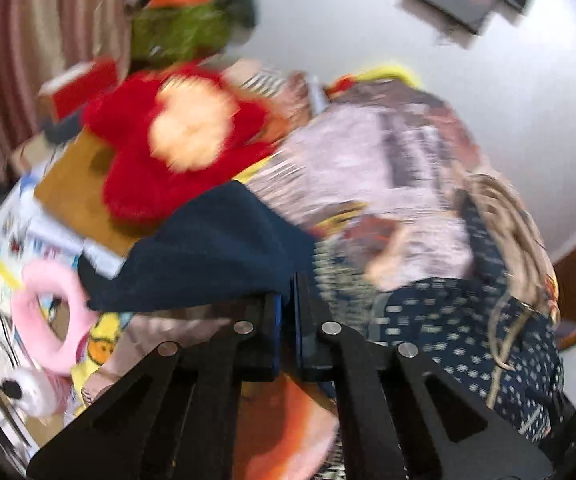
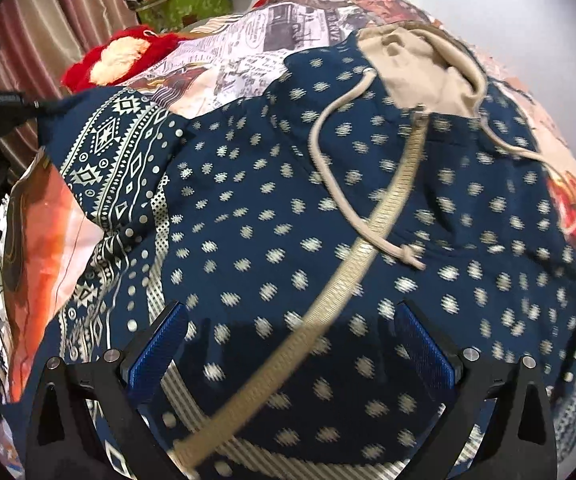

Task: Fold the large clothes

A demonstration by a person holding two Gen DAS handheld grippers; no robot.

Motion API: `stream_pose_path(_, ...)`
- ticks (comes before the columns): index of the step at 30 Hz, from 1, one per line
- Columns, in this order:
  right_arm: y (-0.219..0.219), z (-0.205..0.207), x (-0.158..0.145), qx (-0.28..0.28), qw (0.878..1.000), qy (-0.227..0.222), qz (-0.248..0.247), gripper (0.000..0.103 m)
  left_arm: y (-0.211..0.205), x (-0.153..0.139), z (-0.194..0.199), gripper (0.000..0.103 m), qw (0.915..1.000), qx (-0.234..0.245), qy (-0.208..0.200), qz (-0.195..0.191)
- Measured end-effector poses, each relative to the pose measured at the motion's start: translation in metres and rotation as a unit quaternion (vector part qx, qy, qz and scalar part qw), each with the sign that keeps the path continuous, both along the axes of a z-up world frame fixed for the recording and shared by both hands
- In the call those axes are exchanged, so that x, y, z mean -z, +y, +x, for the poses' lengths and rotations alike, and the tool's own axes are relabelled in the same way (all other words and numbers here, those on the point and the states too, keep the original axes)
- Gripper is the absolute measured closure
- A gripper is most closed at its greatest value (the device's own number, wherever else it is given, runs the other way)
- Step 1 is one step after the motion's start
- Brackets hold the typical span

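A red plush toy (image 1: 176, 148) with a cream patch, a pink fuzzy ring (image 1: 50, 316), a green box (image 2: 184, 6) and striped curtains (image 1: 12, 60) beyond a newsprint-patterned bedspread (image 2: 248, 52).

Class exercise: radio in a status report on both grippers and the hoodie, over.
Left gripper shut on navy sleeve. Right gripper open, over the navy patterned hoodie. Hoodie spread on the printed bedsheet, not yet folded. Drawstring loose across front.

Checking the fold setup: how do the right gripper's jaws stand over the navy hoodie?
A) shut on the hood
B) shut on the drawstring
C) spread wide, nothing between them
C: the right gripper has both blue pads apart above the navy hoodie, gripping nothing.
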State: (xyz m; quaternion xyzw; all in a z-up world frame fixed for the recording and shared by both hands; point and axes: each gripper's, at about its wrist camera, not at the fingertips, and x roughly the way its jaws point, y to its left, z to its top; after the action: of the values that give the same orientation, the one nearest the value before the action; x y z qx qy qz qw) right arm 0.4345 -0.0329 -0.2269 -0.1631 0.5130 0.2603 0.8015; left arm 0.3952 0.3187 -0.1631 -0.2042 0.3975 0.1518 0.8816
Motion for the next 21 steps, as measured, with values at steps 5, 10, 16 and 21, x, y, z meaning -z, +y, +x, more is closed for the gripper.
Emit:
stream_pose_path(5,-0.028,-0.003,-0.021,0.022,1.0,-0.008,0.008,0.0,-0.077,-0.052,0.013,0.1,0.9939,0.085,-0.049,0.05)
stream_pose_path(10,-0.065,-0.005,-0.042,0.036,0.999,-0.023,0.004,0.0,-0.165,-0.062,0.031,0.1,0.9797,0.174,-0.062,0.078)
stream_pose_path(16,-0.116,-0.008,-0.061,0.075,0.997,-0.024,0.023,0.0,-0.26,0.008,0.058,0.1,0.9628,0.265,0.025,0.049)
stream_pose_path(21,-0.151,-0.013,-0.064,0.098,0.995,-0.024,0.01,0.0,-0.302,0.068,0.049,0.099,0.9436,0.312,0.101,0.043)
